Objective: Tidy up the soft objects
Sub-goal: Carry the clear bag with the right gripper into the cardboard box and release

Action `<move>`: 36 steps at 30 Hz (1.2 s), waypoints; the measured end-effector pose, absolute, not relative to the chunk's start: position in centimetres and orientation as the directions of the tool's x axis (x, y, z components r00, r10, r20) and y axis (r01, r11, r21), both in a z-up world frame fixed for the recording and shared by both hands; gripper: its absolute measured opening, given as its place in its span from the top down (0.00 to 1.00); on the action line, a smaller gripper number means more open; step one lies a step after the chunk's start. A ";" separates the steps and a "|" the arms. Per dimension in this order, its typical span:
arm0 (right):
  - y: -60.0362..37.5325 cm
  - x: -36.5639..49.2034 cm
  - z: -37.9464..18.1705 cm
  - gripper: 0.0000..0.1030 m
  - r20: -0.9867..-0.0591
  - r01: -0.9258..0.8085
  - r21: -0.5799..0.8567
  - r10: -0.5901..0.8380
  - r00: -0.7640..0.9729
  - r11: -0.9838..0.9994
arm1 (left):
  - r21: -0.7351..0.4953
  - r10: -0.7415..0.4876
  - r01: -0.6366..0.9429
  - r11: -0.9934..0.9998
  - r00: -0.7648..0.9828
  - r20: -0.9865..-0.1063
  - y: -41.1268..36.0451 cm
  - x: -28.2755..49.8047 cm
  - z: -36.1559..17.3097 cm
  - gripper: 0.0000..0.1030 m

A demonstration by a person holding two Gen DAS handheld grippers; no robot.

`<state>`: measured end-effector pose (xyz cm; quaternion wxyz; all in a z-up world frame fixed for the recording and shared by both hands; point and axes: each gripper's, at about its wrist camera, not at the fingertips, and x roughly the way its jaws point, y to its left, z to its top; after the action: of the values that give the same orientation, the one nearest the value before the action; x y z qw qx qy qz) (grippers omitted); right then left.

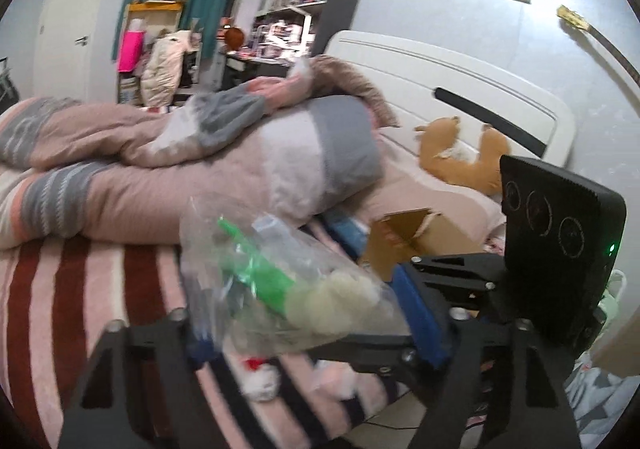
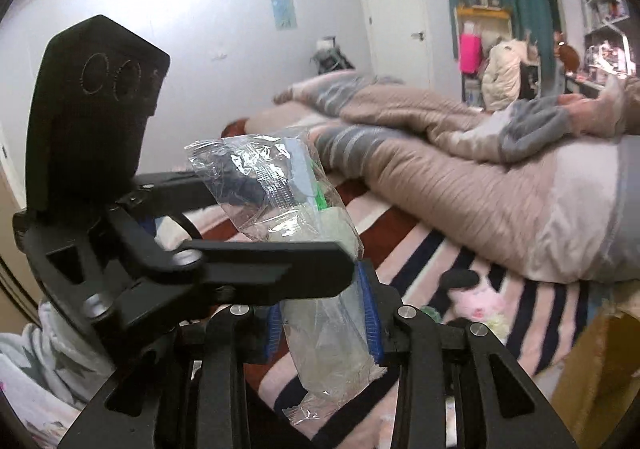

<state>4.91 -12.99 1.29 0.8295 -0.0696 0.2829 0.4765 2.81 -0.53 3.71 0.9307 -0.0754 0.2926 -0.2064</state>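
A clear plastic bag (image 1: 280,281) holds a green and cream soft item. Both grippers hold it above the striped blanket. My left gripper (image 1: 316,337) is shut on one end of the bag, its blue pads pressing it. My right gripper (image 2: 324,325) is shut on the other end of the bag (image 2: 328,353), seen between its blue pads. The right gripper's body crosses the left wrist view at the right (image 1: 560,249); the left gripper's body crosses the right wrist view (image 2: 100,129).
A striped blanket (image 1: 80,309) covers the bed. A pink and grey duvet (image 1: 200,169) is heaped behind. An orange plush toy (image 1: 460,157) lies by the white headboard (image 1: 440,81). A cardboard box (image 1: 408,241) and small plush toys (image 2: 480,301) sit nearby.
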 end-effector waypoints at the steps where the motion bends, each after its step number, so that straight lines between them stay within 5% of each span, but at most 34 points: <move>1: -14.4 4.9 1.7 0.72 -0.523 -0.820 0.153 0.749 0.406 0.551 | -0.245 -0.426 0.349 0.905 0.743 -0.516 -1.9 3.0 4.2 0.40; 12: -28.1 7.4 1.4 0.72 -0.496 -0.664 0.215 0.666 0.557 0.716 | -0.146 -0.487 0.505 0.851 0.653 -0.580 -17.3 8.3 5.2 0.48; 26: -34.1 12.0 -4.2 0.71 -0.689 -0.465 0.134 0.420 0.591 0.875 | -0.074 -0.402 0.548 0.833 0.509 -0.761 -27.2 14.6 -0.5 0.46; 30: -34.2 12.3 -5.0 0.55 -0.723 -0.430 0.094 0.359 0.590 0.898 | -0.028 -0.369 0.544 0.839 0.531 -0.763 -27.6 14.3 -0.7 0.26; 36: -34.7 11.4 -4.8 0.34 -0.726 -0.413 0.083 0.339 0.598 0.907 | 0.052 -0.303 0.487 0.872 0.620 -0.723 -26.5 13.4 0.0 0.15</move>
<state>11.43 -34.73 -4.80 0.8927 -0.0469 0.3956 0.2105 13.42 -26.52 0.00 0.8917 0.1225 0.3752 -0.2214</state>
